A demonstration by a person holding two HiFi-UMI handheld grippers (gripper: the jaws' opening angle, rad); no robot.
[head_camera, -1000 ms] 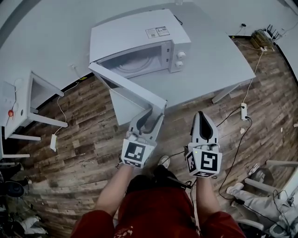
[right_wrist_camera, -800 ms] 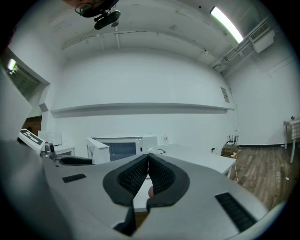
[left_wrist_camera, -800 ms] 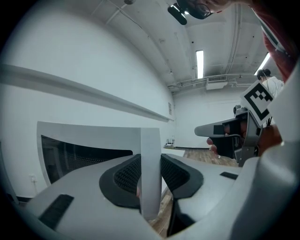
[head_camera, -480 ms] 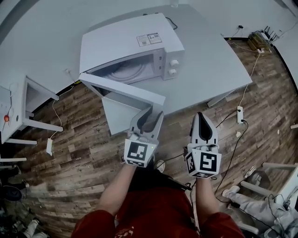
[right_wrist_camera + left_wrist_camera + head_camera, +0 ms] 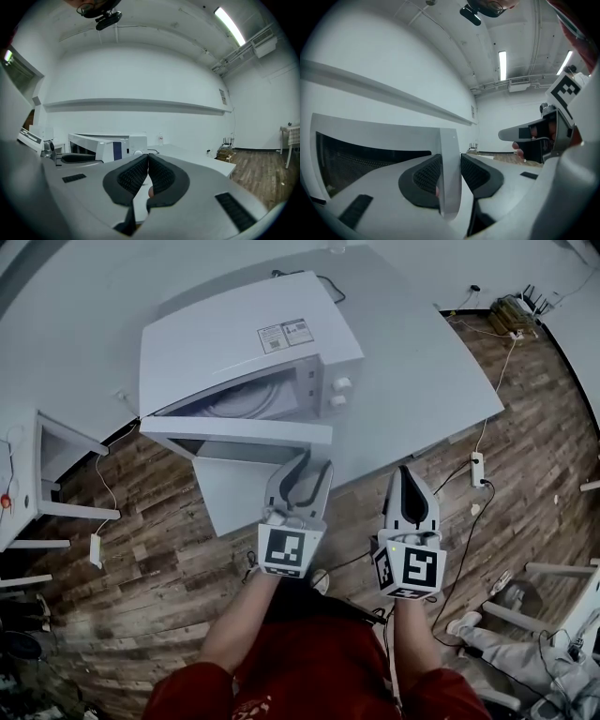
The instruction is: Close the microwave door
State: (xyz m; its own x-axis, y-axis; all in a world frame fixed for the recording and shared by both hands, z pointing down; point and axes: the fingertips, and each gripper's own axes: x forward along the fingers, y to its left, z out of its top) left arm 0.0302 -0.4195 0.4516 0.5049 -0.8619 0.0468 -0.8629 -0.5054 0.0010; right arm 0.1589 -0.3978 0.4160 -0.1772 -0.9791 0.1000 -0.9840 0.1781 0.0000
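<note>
**White microwave door (image 5: 234, 430) pinched by left gripper (image 5: 450, 159)**

Only its own view shows the pads clamped on the door's free edge; right gripper (image 5: 148, 161) pressed together, empty; head view shows the door half open, ahead of both grippers, hinged at the microwave's (image 5: 234, 343) left.

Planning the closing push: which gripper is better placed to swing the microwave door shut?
Left: the left gripper clamps the free edge of the open white microwave door. The right gripper is shut, empty, clear of it.
</note>
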